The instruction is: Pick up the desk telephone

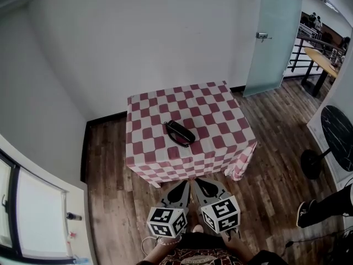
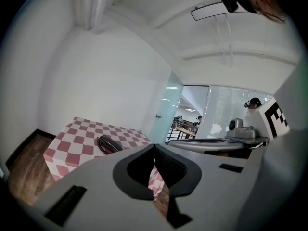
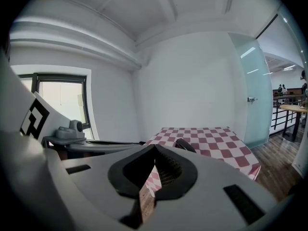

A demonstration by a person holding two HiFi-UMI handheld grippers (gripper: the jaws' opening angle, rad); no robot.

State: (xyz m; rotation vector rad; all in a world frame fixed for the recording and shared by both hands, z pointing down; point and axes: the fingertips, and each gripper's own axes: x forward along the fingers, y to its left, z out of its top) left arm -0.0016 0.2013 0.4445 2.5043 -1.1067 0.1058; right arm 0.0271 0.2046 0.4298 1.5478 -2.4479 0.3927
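- Roughly in the middle of the table (image 1: pixel 215 115) lies the black phone (image 1: pixel 179 132), set at a slant to the table's edges.
- A red-and-white checked cloth (image 1: pixel 165 167) covers the whole top and hangs down the sides. One corner drapes at the near right.
- The left gripper (image 1: pixel 182 185) is low in the head view, just short of the table's near edge, with its tips pointing toward the table.
- Its jaws are clenched on nothing. In the left gripper view the tips of the left gripper (image 2: pixel 154 146) meet, and only cloth and floor show through the hollow behind them.
- The right gripper (image 1: pixel 202 184) is just beside it, and the two angle toward each other so that their tips come close.
- Its jaws are also pressed together and empty, as the right gripper (image 3: pixel 154 146) shows in its own view.
- Both grippers are well apart from the phone, and neither touches it or the cloth.
- In the left gripper view the phone (image 2: pixel 109 144) shows on the table to the left of the jaws. In the right gripper view the phone (image 3: pixel 185 145) shows just right of the tips.
- The table stands on a wood floor (image 1: pixel 110 164) close to a white wall (image 1: pixel 165 37).
- A frosted glass door (image 1: pixel 273 37) is behind it to the right, and a window (image 1: pixel 33 214) is at lower left.
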